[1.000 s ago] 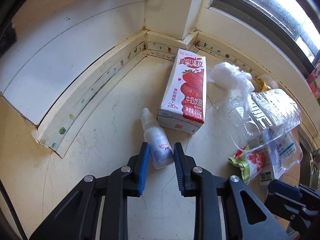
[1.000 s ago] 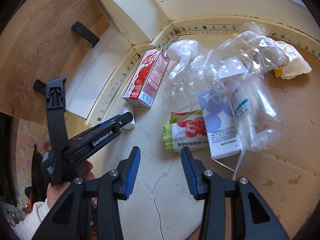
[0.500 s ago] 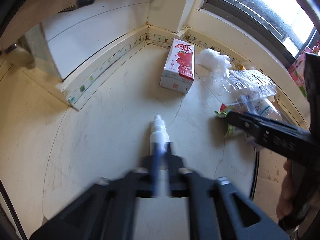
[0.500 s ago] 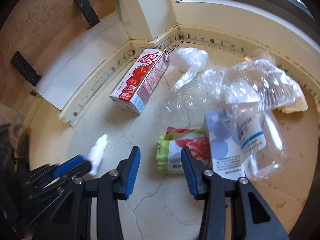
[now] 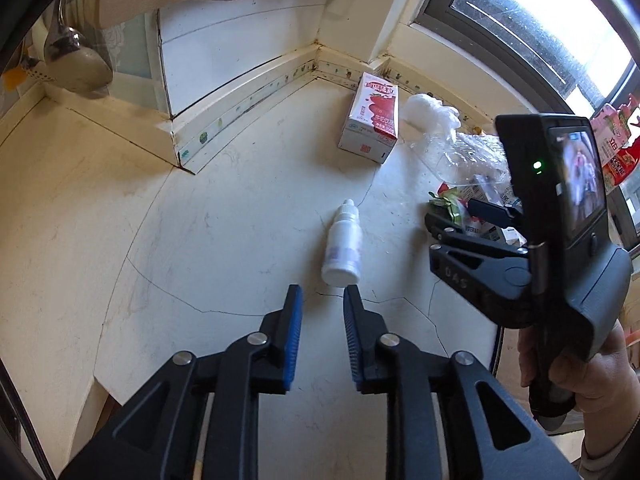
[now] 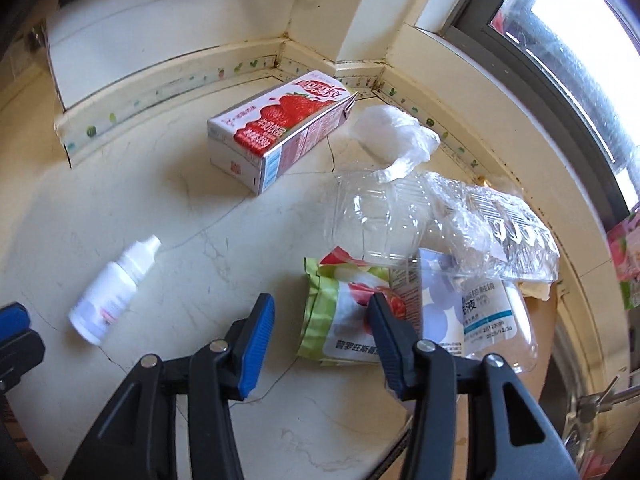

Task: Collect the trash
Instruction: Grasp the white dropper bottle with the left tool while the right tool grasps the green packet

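The left gripper (image 5: pixel 319 304) is opening, nothing between its jaws; the small white dropper bottle (image 5: pixel 343 245) lies flat on the counter (image 5: pixel 224 240) just past its tips, toward 12 o'clock. The right gripper (image 6: pixel 320 322) is opening too, empty, poised over a green snack packet (image 6: pixel 340 320) at the near edge of the trash pile. The strawberry milk carton (image 6: pixel 280 136) lies at 11 o'clock of that packet, near the corner.

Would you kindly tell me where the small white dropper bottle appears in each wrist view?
Left wrist: the dropper bottle lies centre, just beyond the fingertips.
Right wrist: the bottle lies at lower left, on the counter.
Shared landmark: strawberry milk carton, lying near the wall corner.
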{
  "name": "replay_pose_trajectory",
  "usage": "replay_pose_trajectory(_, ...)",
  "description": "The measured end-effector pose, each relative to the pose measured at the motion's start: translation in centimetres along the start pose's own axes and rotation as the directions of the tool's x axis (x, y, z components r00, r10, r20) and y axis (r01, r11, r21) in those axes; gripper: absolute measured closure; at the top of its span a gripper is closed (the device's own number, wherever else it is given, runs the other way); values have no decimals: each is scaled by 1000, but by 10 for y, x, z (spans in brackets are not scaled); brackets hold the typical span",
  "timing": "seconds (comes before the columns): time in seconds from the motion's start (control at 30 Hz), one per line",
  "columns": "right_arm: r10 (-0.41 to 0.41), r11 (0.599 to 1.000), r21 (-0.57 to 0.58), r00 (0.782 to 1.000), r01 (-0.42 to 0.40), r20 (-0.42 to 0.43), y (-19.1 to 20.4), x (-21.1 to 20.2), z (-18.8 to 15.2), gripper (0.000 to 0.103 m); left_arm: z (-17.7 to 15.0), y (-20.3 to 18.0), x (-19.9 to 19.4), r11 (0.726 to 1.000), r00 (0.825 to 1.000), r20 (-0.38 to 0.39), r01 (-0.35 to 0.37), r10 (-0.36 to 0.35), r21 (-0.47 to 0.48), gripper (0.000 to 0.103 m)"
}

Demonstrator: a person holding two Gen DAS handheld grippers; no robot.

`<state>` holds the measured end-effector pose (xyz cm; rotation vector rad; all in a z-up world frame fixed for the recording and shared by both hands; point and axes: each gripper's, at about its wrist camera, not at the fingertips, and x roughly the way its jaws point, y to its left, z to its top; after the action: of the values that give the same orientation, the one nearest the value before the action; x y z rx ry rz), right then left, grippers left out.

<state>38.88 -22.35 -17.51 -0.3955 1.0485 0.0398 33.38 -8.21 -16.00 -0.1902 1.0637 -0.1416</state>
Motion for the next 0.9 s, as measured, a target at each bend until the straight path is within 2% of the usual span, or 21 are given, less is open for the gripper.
replay_pose_trajectory(0.17,-26,999,-25,1000,26,13,3,2,-2,56,1,-5,-3,1000,1000,8,7,-7,5,82)
replay_pose_trajectory(0.23,-49,999,-15,999,50,17,0,2,-1,71,0,-6,-5,1000,1000,10,5,-5,2,82)
replay_pose_trajectory(0.33,-24,1000,1,999,24,28,-8,1,-2,77,2,-8,-6,1000,1000,13,1,-2,5,81)
replay_pose_trajectory(0.43,1,1000,20,999,-2,53,-14,-6,-4,84,9,-8,-6,1000,1000,22,-7,7,10,68)
replay_pose_trajectory(0.5,43,997,56,997,-47,70,-22,-12,-5,87,16,-7,-5,1000,1000,27,-12,11,12,42)
replay_pose_trajectory(0.57,102,988,105,992,-110,80,-33,-17,-5,89,23,-8,-3,1000,999,34,-22,21,19,37)
replay_pose_trajectory(0.77,236,944,213,967,-251,97,-57,-25,-14,91,36,-12,21,999,1000,-17,7,-6,46,39)
replay_pose_trajectory(0.9,291,917,253,951,-309,108,-69,-29,-18,95,37,-19,42,998,997,-71,15,-11,64,61)
